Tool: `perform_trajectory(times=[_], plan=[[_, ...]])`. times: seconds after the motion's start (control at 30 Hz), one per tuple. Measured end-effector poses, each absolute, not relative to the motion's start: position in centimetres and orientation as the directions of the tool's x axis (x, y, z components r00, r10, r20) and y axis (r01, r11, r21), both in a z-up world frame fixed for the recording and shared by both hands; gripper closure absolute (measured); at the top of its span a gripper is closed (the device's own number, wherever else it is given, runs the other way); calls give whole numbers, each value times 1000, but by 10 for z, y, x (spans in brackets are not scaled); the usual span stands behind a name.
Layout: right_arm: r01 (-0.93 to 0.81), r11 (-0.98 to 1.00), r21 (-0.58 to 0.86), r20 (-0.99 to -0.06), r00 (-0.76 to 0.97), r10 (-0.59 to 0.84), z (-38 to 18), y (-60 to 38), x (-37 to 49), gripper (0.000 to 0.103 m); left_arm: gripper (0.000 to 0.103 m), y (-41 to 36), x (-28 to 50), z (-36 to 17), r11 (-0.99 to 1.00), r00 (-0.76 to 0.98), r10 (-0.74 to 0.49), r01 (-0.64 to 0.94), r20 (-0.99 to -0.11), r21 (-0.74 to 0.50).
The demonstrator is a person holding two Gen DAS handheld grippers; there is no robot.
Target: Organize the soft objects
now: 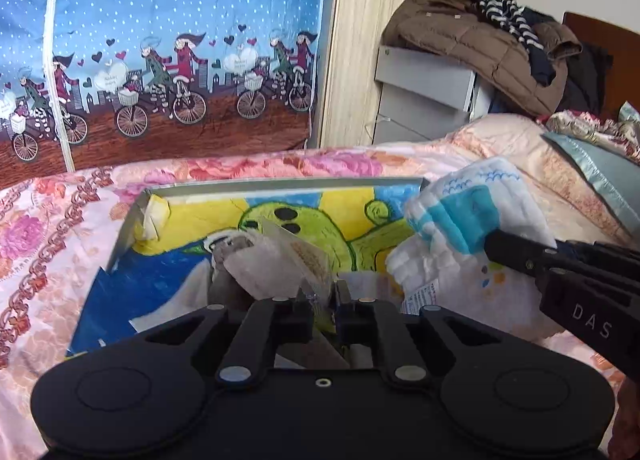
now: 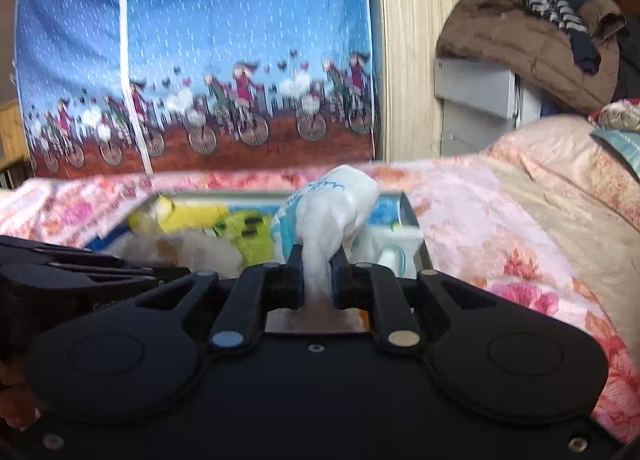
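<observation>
Both claws are closed on soft things above a shallow box that lies on the flowered bedspread. On the left gripper the two fingers stand narrow, and between them is pinched the edge of a clear plastic packet; inside the packet a grey and white soft item shows, but I cannot tell what it is. This packet hangs just in front of the left claw, over the bottom of the box, which carries a bright drawing with a green figure on yellow and blue. To the right of the left claw comes the right gripper, and its fingers squeeze a white diaper with blue marks; in the right wrist view the diaper is pressed thin between the two pads and stands up in front of them, above the right part of the box. Below this diaper, near the right wall of the box, more white padded pieces lie. Behind the box, far from both claws, stands a blue fabric wardrobe printed with cyclists, then a wooden panel, and to the right a brown jacket heaped on a grey unit.
</observation>
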State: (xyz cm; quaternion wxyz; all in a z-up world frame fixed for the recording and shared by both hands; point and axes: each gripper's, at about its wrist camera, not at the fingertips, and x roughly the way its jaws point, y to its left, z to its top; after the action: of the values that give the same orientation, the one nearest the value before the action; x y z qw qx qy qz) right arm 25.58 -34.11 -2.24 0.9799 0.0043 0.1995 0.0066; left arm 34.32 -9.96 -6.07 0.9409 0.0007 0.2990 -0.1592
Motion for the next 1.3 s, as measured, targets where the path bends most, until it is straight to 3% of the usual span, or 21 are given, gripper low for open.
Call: perform_trajectory(times=[0.07, 0.1, 0.17, 0.23, 0.4, 0.5, 0.67, 0.83, 1.3], plan=[[6, 1000, -3, -419, 908, -6, -27, -339, 253, 83, 84, -102, 345, -67, 952, 764, -288, 294, -577, -86], [11, 1000, 0, -427, 904, -10, -26, -340, 250, 75, 73, -102, 344, -68, 951, 761, -290, 295, -580, -89], [17, 1000, 13, -418, 908, -10, -22, -342, 237, 46, 52, -102, 339, -66, 951, 764, -292, 294, -576, -93], [7, 1000, 1, -409, 913, -6, -18, -343, 223, 42, 34, -100, 330, -61, 956, 784, -276, 281, -556, -78], [-12, 1000, -23, -382, 924, 2, -3, -348, 184, 31, 30, -86, 301, -42, 959, 810, -278, 268, -516, -94], [-12, 1000, -17, -350, 937, 6, 7, -346, 163, 19, 22, -77, 279, -33, 964, 834, -258, 256, -488, -73], [-18, 1000, -17, -313, 950, 12, 14, -340, 129, 1, 19, -58, 245, -22, 972, 855, -228, 227, -466, -59], [-26, 999, -38, -318, 948, 13, 17, -324, 101, 1, 8, -36, 209, -17, 983, 881, -184, 170, -436, -70], [-26, 999, -37, -371, 929, 11, 8, -306, 77, 1, 6, 3, 167, -23, 993, 889, -116, 93, -443, -74]])
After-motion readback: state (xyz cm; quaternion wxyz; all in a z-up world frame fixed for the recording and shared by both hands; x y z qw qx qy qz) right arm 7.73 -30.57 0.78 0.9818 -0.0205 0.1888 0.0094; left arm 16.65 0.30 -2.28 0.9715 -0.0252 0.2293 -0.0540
